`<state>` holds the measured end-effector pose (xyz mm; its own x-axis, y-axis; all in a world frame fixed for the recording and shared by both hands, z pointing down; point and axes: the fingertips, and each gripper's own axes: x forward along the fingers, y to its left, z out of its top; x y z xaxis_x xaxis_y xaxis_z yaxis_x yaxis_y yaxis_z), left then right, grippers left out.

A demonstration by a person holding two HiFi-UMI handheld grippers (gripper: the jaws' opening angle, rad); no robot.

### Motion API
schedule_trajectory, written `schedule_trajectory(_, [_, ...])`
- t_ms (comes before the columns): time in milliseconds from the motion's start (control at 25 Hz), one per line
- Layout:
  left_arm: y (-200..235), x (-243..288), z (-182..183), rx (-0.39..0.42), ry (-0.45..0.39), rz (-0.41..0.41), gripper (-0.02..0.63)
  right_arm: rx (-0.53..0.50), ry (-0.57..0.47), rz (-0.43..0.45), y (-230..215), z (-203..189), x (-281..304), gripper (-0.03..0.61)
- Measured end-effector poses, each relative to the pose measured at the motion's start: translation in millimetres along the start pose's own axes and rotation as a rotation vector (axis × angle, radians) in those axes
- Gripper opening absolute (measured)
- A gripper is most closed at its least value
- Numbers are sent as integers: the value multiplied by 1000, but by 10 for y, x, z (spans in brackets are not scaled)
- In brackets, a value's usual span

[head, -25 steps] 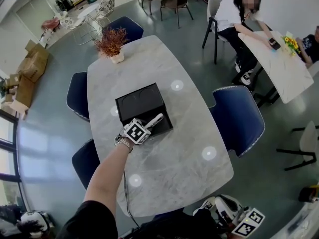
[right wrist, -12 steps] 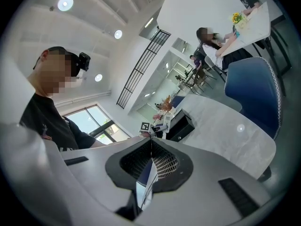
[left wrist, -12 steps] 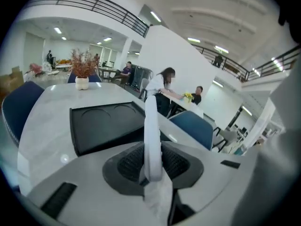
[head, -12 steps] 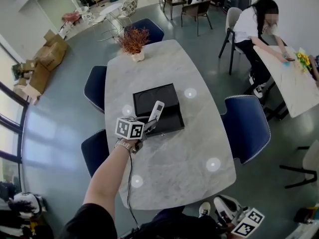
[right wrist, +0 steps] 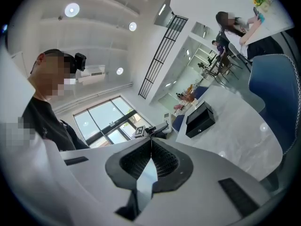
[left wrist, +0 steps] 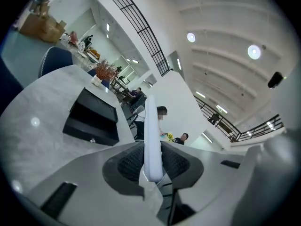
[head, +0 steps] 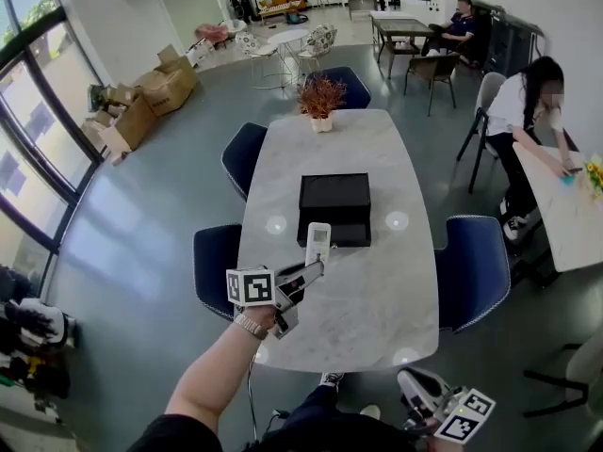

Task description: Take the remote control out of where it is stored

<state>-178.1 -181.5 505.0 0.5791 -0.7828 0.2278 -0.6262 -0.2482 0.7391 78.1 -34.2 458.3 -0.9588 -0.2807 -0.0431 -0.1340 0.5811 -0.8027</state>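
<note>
The left gripper (head: 314, 271) clamps the lower end of the white remote control (head: 318, 241) at centre frame, holding it upright above the marble table (head: 377, 299), just below the black box (head: 334, 201). At lower right, the right gripper (head: 411, 384) has its jaws pressed together on nothing.

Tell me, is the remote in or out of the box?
Out: left gripper holds the remote up, clear of the black box.

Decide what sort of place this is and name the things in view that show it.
Probably an open office lounge or canteen: a long marble-topped table ringed by blue chairs, more tables beyond with people seated, and cardboard boxes stacked near tall windows.
</note>
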Motion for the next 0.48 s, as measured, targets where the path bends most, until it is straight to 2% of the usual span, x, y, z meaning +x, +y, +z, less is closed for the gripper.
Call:
schedule_trajectory(160, [-507,-351,-588,-58,-60,-19,101,-3,56,64,190,-165,-203,9])
schedule_trajectory(480, [-1181,-930,-1688,-155,-137,21,101,24,168,154,387,-599,-489,9])
